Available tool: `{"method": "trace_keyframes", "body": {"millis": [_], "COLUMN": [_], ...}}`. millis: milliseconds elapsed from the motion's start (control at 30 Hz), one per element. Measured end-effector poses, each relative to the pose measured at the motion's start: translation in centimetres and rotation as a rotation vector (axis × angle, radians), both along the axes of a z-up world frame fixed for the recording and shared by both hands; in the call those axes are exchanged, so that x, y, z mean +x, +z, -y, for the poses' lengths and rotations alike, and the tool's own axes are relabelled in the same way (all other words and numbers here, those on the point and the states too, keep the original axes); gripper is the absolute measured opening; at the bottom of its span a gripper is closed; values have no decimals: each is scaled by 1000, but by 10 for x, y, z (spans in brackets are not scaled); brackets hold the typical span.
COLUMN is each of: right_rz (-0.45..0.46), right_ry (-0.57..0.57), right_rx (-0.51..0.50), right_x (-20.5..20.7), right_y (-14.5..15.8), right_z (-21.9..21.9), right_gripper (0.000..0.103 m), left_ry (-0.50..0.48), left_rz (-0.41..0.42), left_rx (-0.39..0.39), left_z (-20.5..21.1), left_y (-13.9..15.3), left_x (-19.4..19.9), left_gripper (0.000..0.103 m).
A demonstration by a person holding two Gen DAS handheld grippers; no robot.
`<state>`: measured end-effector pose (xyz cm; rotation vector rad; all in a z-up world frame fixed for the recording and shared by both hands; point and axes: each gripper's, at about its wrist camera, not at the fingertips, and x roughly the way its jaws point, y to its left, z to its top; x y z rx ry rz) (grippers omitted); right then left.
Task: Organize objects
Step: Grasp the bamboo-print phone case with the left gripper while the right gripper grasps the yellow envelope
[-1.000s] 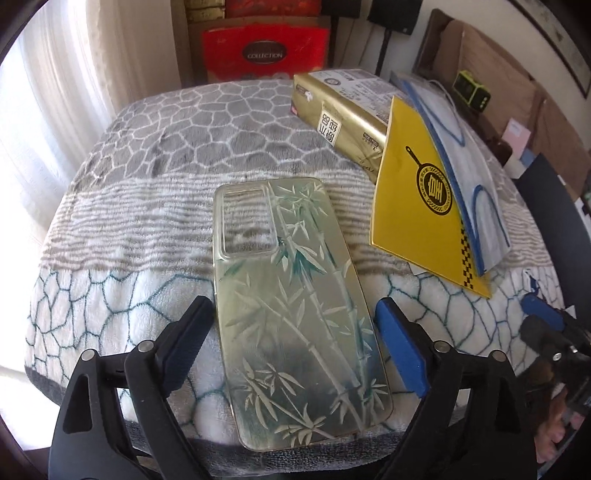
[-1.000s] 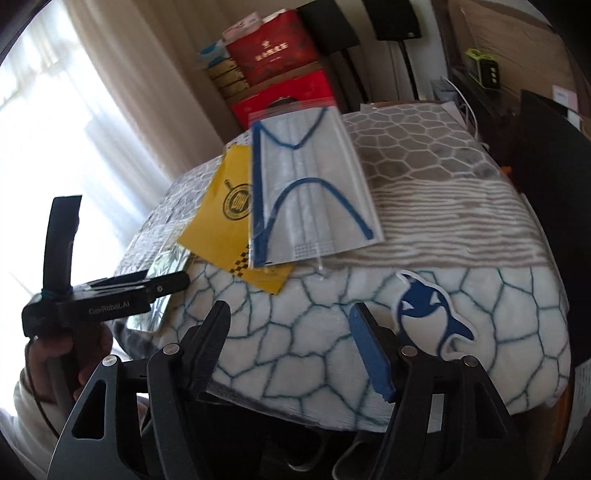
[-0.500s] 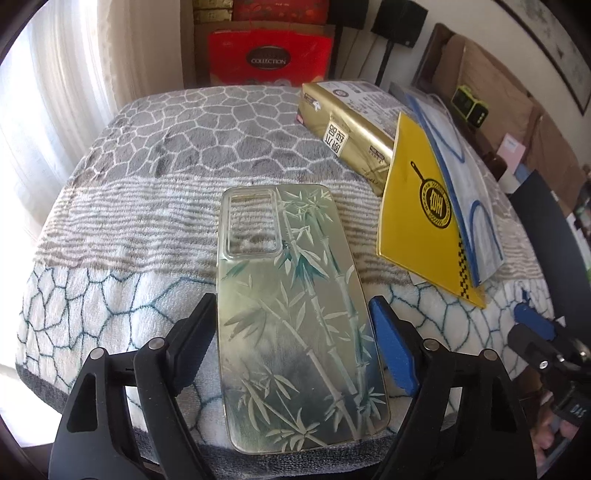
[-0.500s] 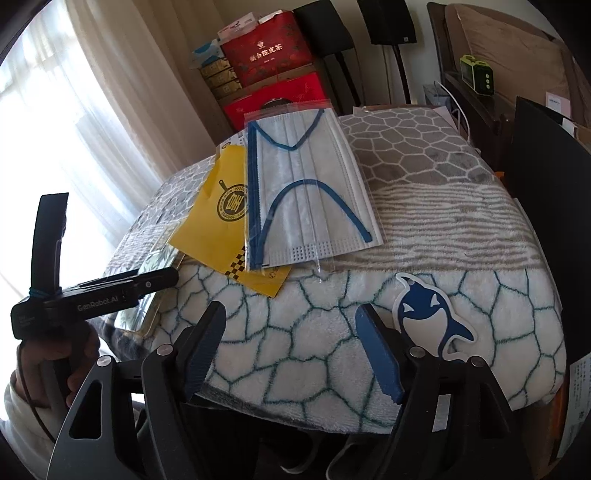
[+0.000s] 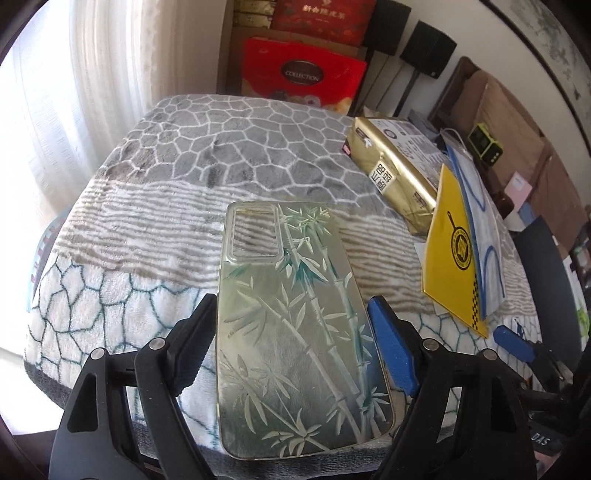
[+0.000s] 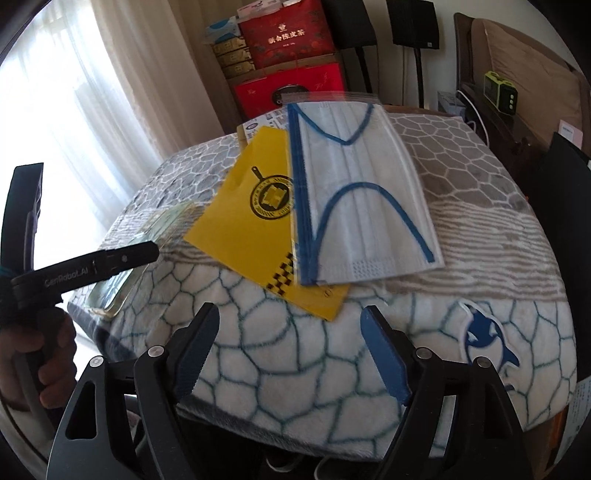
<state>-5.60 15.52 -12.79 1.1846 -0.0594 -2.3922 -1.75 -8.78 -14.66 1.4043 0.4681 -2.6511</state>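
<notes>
On the red box (image 5: 303, 72) at the upper middle of the left wrist view a dark oval label reads "COLLECTION"; in the right wrist view the same stack shows a darker red box (image 6: 288, 35) with gold Chinese characters. The side of the left claw (image 6: 122, 258), seen at the left edge of the right wrist view with a hand (image 6: 40, 365) on its grip, bears the lettering "GenRobot.AI". The gold packet (image 5: 395, 170) carries a white label with Chinese characters. The yellow sachet (image 5: 452, 254) has a round black frying-pan emblem and a chequered strip, and the bagged face mask (image 6: 354, 206) overlaps its right side. Only the right wrist view shows the blue dolphin sticker (image 6: 487, 339) at lower right on the blanket-covered counter (image 5: 155, 206). Only the left wrist view shows the bamboo-printed phone case (image 5: 295, 314) in full, lying flat in the lower middle between the spread fingers of the left claw (image 5: 291, 332), which stand apart from its edges. The right claw (image 6: 291, 343) is opening, nothing between its fingers.
</notes>
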Motion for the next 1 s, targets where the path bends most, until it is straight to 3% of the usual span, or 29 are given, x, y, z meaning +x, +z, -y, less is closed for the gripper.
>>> {"method": "trace_keyframes", "body": {"millis": [67,167,300,400,500,567,800,967,1000], "right_rz": [4,28,27,8,-114,-217,-381,-494,-517], "right_ry": [28,37,17,1,-5,34,133,137,127], "right_rx": [-4,-79,-63,-38,117,224,372,519,543], "right_x": [-5,-12,-17,-17,-4,10,27,17,17], "right_y": [-1,-3,-5,-2,5,8,6,-11,-14], "right_z": [8,9,5,1,12,28,82,117,120], "right_gripper": [76,58,40,40,40,45,60,60,55], "left_ry": [1,0,-8,-12,-9,-2,25,58,62], "left_rz": [0,-8,-10,-12,-11,-12,-22,-7,-9], "left_rx": [2,0,2,-1,-2,-8,-8,-12,-21], "left_z": [1,2,0,-1,-1,1,17,35,37], "left_y": [0,3,4,3,3,3,4,1,1], "left_x": [1,2,0,0,0,0,3,3,3], "left_gripper": [79,79,79,79,79,79,79,79,79]}}
